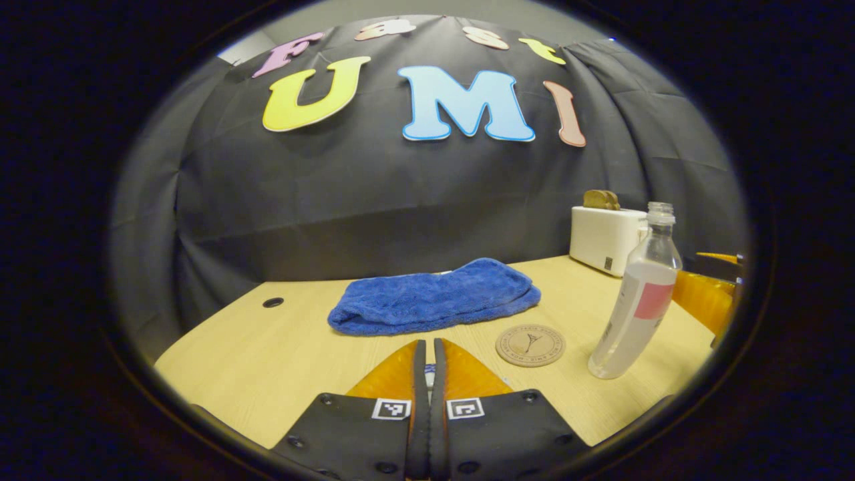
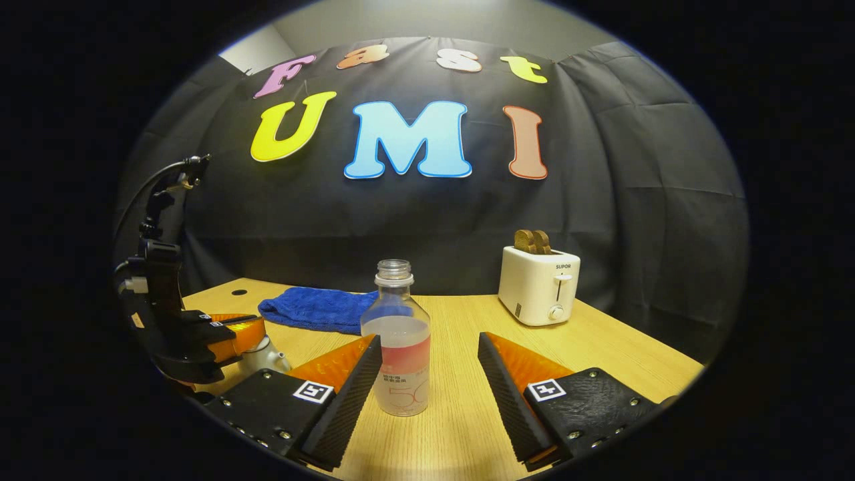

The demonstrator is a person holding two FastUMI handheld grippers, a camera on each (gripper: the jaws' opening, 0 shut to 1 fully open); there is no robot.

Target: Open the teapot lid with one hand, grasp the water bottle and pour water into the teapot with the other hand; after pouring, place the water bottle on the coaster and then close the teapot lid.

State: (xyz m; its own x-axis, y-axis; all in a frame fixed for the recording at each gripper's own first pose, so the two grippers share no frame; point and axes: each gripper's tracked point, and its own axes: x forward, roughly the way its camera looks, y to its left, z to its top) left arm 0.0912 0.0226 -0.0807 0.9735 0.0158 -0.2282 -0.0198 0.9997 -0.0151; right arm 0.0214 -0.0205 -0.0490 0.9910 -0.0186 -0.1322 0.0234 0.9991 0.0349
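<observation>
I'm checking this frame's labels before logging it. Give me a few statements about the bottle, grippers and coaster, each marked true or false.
1. The water bottle has no cap on. True.
2. The right gripper is shut on the bottle. False: its jaws are open either side, not touching it.
3. The bottle stands on the coaster. False: it stands beside it on the table.
4. The left gripper has its jaws together. True.
5. The blue towel lies behind the coaster. True.

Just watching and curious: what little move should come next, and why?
Probably the right gripper moves forward and closes on the water bottle: its fingers are open either side, not yet touching, and the bottle has no cap, standing on the table.
</observation>
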